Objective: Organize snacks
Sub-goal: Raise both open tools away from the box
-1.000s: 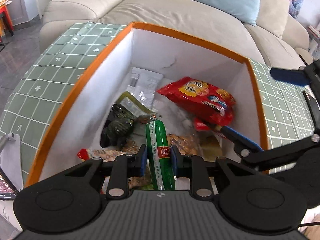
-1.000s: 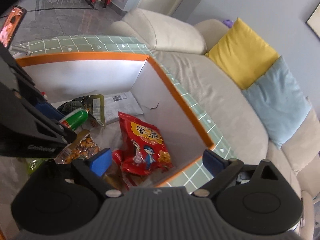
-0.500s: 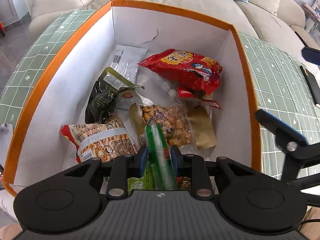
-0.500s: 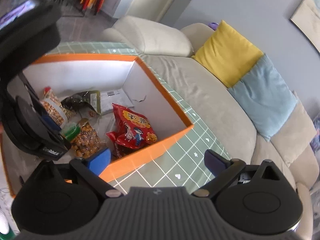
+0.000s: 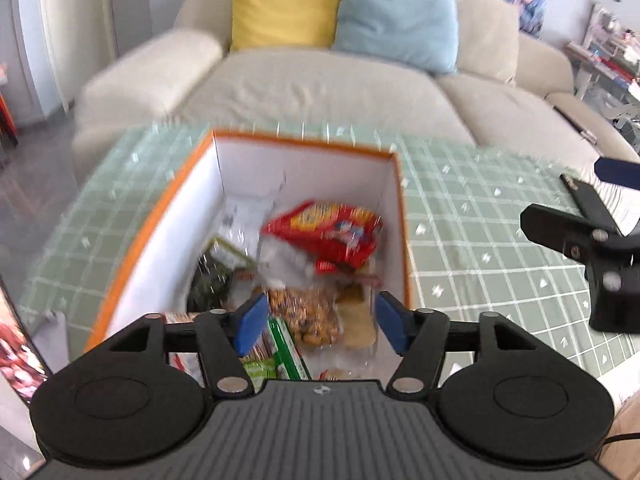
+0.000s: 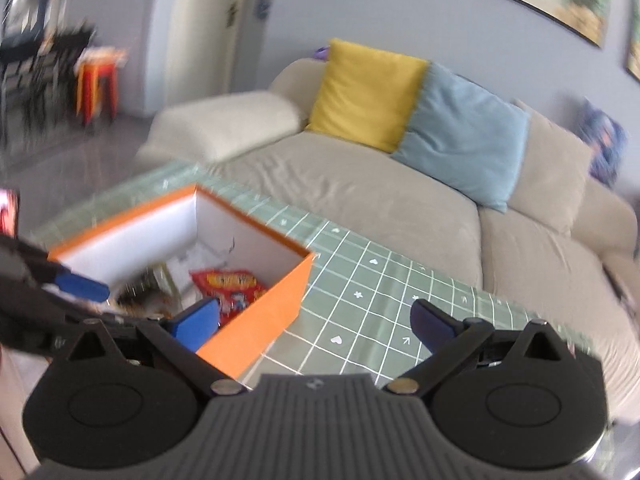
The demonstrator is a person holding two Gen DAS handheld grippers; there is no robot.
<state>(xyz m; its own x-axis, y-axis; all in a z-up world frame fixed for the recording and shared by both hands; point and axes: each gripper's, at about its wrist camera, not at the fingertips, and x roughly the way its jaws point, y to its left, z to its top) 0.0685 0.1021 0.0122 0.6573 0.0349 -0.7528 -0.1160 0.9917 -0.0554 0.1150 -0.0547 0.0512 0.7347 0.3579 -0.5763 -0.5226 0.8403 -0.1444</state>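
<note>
An orange box (image 5: 404,216) with white inner walls stands on the green checked tablecloth (image 5: 480,232) and holds several snacks. A red snack bag (image 5: 320,232) lies at its back, a bag of peanuts (image 5: 304,312) in the middle. The green sausage stick (image 5: 286,348) lies at the near end, just below my left gripper (image 5: 318,322). Its jaws are opening, and nothing is between them. My right gripper (image 6: 316,320) hangs open over the box's near corner (image 6: 256,320) and the cloth, empty. The red bag (image 6: 228,284) shows inside the box.
A beige sofa (image 5: 320,80) with a yellow cushion (image 5: 284,4) and a light blue cushion (image 5: 396,16) stands behind the table. The right gripper's fingers (image 5: 600,240) hang over the cloth right of the box. A phone screen (image 5: 16,352) sits at the left edge.
My left gripper let go of the green sausage stick, which now lies in the box, and pulled up and back. The right gripper also rose and rolled, staying open.
</note>
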